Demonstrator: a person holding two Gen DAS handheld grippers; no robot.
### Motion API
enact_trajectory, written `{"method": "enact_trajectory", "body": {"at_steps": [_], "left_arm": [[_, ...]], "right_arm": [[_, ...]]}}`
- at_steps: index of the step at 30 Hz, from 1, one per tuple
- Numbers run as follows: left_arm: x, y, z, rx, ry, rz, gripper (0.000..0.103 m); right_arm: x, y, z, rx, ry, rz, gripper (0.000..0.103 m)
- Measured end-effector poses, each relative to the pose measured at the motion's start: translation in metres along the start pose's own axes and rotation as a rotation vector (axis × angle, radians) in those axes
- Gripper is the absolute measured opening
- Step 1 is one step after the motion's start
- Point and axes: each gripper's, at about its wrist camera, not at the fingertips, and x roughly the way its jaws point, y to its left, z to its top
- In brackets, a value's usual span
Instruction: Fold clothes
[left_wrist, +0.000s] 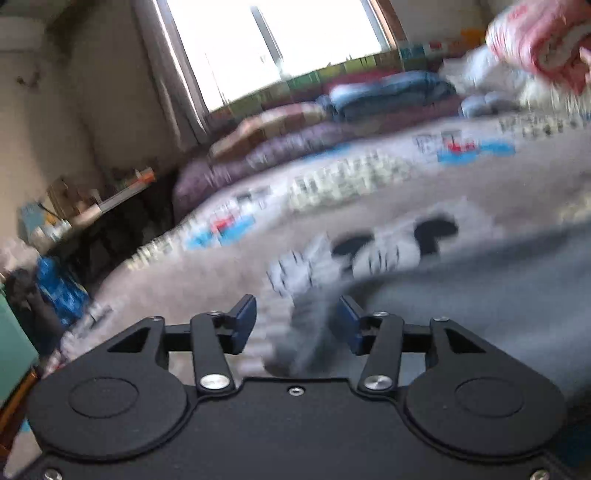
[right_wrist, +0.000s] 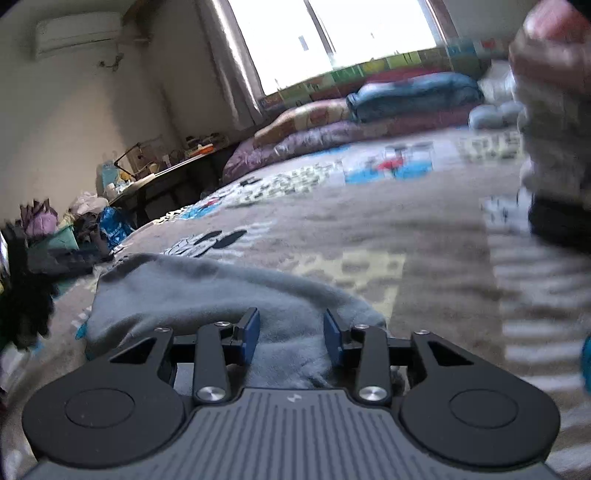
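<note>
Tools (left_wrist: 297, 325) (right_wrist: 291, 334): two; grey garment (right_wrist: 207, 291): one.

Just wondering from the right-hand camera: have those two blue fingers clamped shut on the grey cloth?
No, the blue fingers stand apart, with the grey garment lying loose in the gap between them.

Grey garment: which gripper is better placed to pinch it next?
Right, probably. The right gripper is open with the grey garment bunched between its fingers, sharply seen. The left gripper is also open over cloth, but its view is motion-blurred.
</note>
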Motion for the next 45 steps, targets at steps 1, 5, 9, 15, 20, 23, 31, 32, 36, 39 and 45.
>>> {"method": "enact_trajectory", "body": {"at_steps": [1, 5, 9, 15, 20, 23, 31, 32, 36, 39, 45], "left_arm": [[-0.010, -0.004, 0.009, -0.021, -0.028, -0.056, 0.049], [-0.047, -0.049, 0.027, -0.077, -0.105, -0.342, 0.038], [-0.052, -0.115, 0.017, 0.012, -0.063, -0.522, 0.025], [-0.048, -0.156, 0.001, 0.147, 0.017, -0.518, 0.023], [-0.047, -0.168, -0.007, 0.107, 0.005, -0.559, 0.040], [-0.033, -0.170, -0.015, 0.087, 0.070, -0.565, 0.043], [-0.071, -0.076, -0.014, -0.150, 0.057, -0.355, 0.044], [-0.073, -0.061, -0.017, -0.200, 0.065, -0.322, 0.044], [-0.077, 0.001, -0.040, -0.533, 0.134, -0.252, 0.052], [-0.077, 0.039, -0.062, -0.832, 0.179, -0.254, 0.063], [-0.052, 0.071, -0.106, -1.241, 0.246, -0.329, 0.065]], "right_arm": [[-0.004, 0.012, 0.002, -0.080, -0.014, -0.006, 0.043], [-0.008, 0.039, 0.003, -0.197, -0.005, 0.045, 0.042], [-0.003, 0.026, -0.007, -0.192, 0.137, 0.016, 0.044], [-0.028, 0.013, 0.004, -0.135, 0.178, 0.044, 0.044], [-0.029, 0.025, 0.001, -0.136, 0.088, 0.067, 0.058], [-0.015, 0.021, -0.013, -0.139, 0.178, 0.033, 0.057], [-0.053, 0.028, 0.000, -0.059, 0.026, 0.019, 0.057], [-0.055, 0.030, 0.000, -0.058, 0.014, 0.018, 0.057], [-0.056, 0.034, -0.008, -0.013, -0.001, 0.009, 0.057], [-0.066, 0.027, -0.020, 0.095, -0.019, -0.002, 0.057], [-0.084, 0.006, -0.041, 0.331, -0.085, -0.022, 0.059]]}}
